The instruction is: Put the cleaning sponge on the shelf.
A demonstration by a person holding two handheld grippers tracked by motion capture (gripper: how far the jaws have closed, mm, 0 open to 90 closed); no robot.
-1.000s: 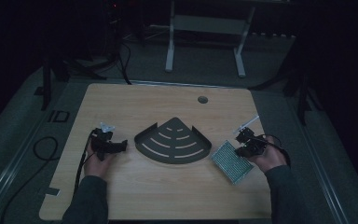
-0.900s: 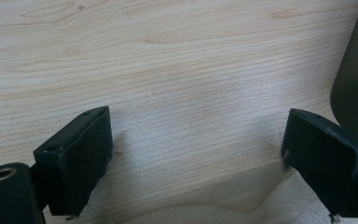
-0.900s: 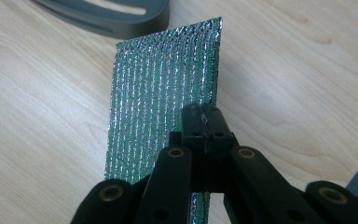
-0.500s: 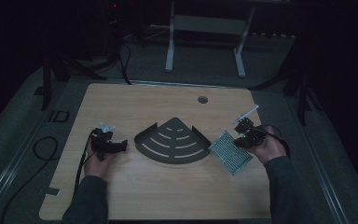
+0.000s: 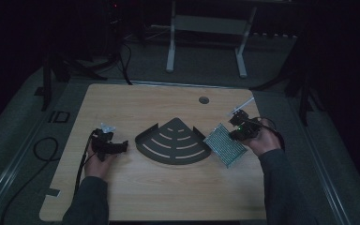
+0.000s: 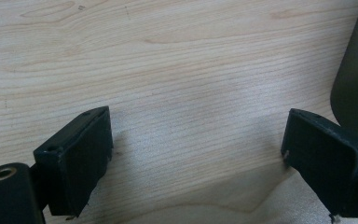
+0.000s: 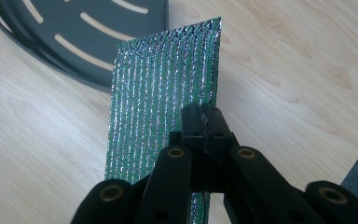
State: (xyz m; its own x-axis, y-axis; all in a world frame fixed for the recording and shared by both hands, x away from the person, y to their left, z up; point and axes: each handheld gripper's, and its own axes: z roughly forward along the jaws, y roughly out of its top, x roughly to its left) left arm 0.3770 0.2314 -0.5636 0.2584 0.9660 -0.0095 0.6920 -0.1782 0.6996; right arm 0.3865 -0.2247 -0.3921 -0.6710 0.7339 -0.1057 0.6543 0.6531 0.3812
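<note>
A dark grey fan-shaped tray with curved slots [image 5: 173, 143] lies at the middle of the wooden table [image 5: 168, 187]. My right gripper [image 5: 238, 133] is shut on the edge of a shiny green-silver foil pad [image 5: 225, 145], lifted just right of the tray. In the right gripper view the jaws pinch the foil pad [image 7: 163, 93] near its lower right edge, the right gripper [image 7: 204, 119] in front of the tray's rim [image 7: 74, 28]. My left gripper [image 5: 122, 146] rests on the table left of the tray, open; the left gripper [image 6: 196, 154] has bare wood between its jaws.
A round cable hole [image 5: 204, 100] sits near the table's far edge. A black cable [image 5: 42, 150] loops on the floor at the left. A white-legged stand [image 5: 206, 42] is beyond the table. The tray's edge [image 6: 354, 70] shows at the right of the left gripper view.
My right gripper has risen and moved left toward the tray, carrying the foil pad with it. The left gripper has stayed in place.
</note>
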